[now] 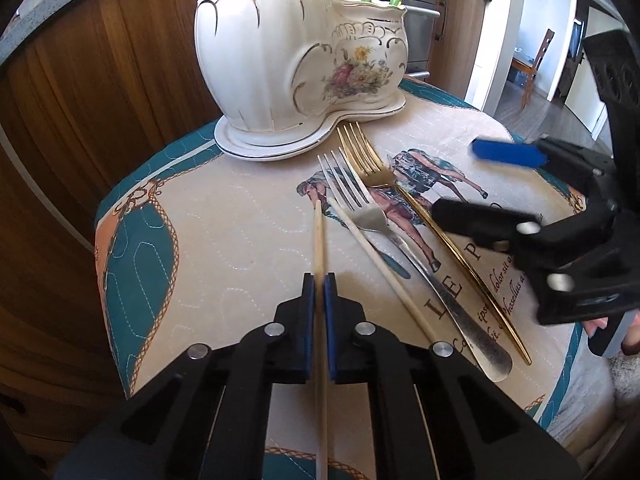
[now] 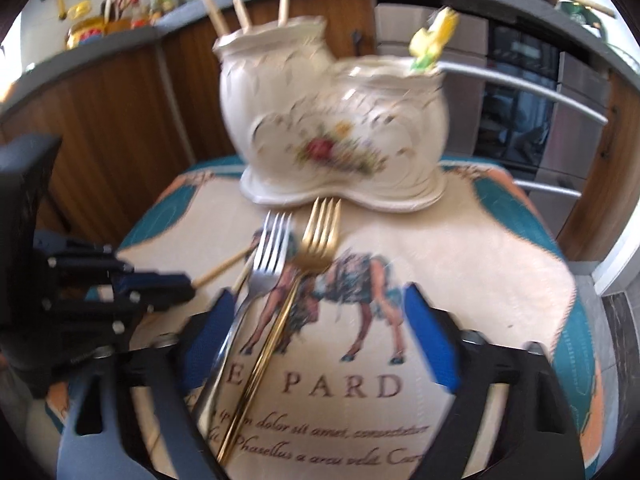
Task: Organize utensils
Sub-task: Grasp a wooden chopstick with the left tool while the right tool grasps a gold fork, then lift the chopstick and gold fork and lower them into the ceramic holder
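My left gripper (image 1: 319, 282) is shut on a pale wooden chopstick (image 1: 319, 236) that lies on the printed cloth and points toward the holder. A second chopstick (image 1: 380, 268) lies slanted just right of it, then a silver fork (image 1: 372, 216) and a gold fork (image 1: 368, 160). The white floral ceramic holder (image 1: 280, 60) stands behind them. In the blurred right wrist view, my right gripper (image 2: 320, 320) is open low over the cloth. The gold fork's handle (image 2: 272, 340) runs between its blue pads, untouched. The silver fork (image 2: 268, 256) lies by its left finger.
The holder's tall pot (image 2: 272, 80) has several chopsticks in it; the low pot (image 2: 396, 92) has yellow-handled pieces (image 2: 432, 36). The quilted cloth (image 1: 240, 240) drops off at its teal border. Wooden cabinets (image 1: 100, 80) stand behind, an oven (image 2: 520, 100) at right.
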Demonstrator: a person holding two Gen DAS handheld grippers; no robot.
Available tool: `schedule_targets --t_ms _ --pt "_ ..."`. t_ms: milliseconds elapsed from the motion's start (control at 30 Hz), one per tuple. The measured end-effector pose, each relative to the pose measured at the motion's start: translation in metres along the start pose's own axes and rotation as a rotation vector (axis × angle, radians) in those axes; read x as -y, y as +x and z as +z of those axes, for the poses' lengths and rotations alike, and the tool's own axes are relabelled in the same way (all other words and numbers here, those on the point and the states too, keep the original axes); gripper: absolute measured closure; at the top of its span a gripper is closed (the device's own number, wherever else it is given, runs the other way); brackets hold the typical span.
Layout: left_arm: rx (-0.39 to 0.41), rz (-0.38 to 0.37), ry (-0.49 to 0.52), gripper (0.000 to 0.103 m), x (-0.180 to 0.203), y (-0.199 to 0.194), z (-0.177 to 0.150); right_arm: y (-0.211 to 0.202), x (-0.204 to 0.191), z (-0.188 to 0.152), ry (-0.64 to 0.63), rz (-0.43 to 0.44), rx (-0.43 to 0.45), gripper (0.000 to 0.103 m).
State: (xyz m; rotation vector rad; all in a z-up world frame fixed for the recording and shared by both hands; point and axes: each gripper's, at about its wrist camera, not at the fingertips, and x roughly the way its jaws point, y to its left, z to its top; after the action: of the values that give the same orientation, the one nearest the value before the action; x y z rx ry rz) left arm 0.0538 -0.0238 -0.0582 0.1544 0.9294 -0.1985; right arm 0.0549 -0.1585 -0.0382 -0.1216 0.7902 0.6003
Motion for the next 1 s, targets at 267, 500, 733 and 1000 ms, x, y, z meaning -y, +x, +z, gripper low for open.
schedule_targets --t_ms 267,500,733,1000 --pt "-0.001 0.004 0.006 0.098 0.002 0.001 0.002 0.023 -0.014 0.002 -0.032 -0.010 -0.087 0.072" --pt "0.001 -0.008 0.001 0.098 -0.002 0.001 -0.002 0.023 -0.016 0.000 -0.028 0.000 -0.079 0.090" --pt "-0.005 -0.034 -0.002 0.098 -0.002 -0.002 -0.005 0.007 0.000 -0.011 0.021 0.030 -0.081 0.096" --pt "-0.022 0.005 0.046 0.093 0.007 -0.004 -0.009 0.006 -0.004 -0.013 -0.031 0.009 -0.106 0.093"
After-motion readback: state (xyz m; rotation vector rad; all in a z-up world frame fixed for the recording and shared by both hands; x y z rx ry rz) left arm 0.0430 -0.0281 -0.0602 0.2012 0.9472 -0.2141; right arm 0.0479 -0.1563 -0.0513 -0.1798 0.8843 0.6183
